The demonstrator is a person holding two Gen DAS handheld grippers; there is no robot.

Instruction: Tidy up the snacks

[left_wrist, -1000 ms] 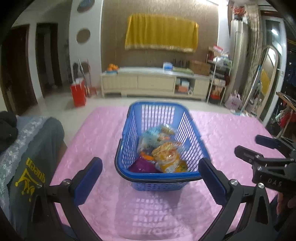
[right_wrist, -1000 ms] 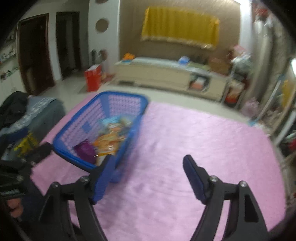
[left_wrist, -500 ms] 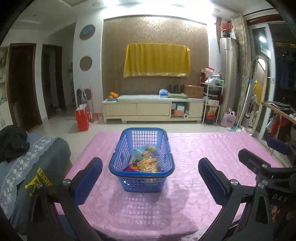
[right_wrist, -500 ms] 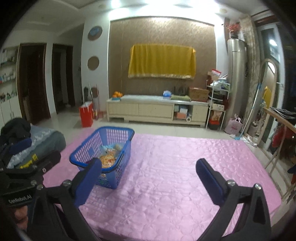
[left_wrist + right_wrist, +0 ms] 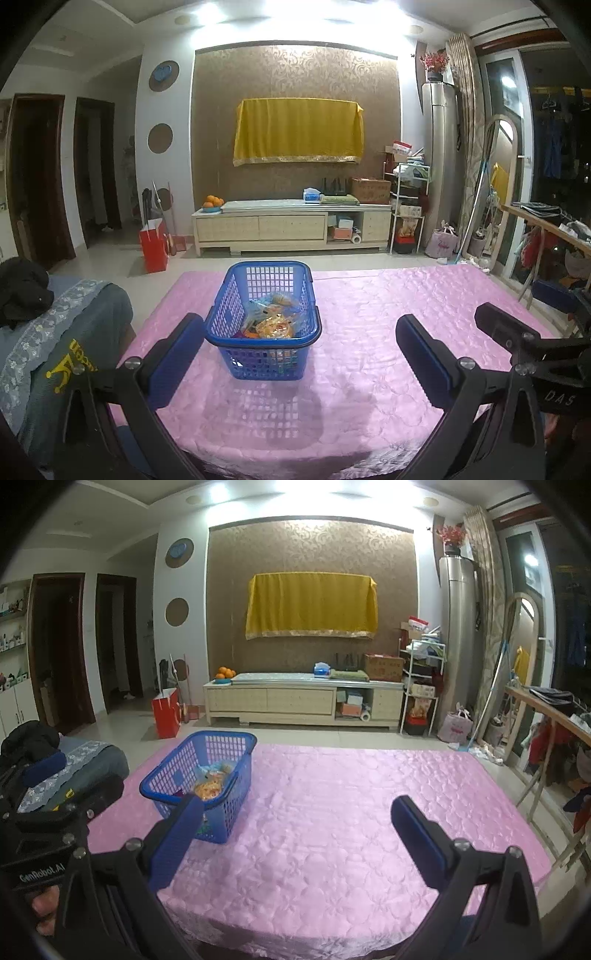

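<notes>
Ahead of the left gripper [image 5: 300, 345], between its spread fingers [image 5: 176, 349] and nearer the left one: blue basket [image 5: 264, 356] on the pink-covered bench [image 5: 388, 332], holding snack packets [image 5: 271, 323], orange and pale blue, print too small to read. Right gripper [image 5: 295, 829] likewise spread wide, gripping nothing, basket just beyond its left finger. Readable on gripper bodies: "DAS", perhaps "GenRobot.AI".
</notes>
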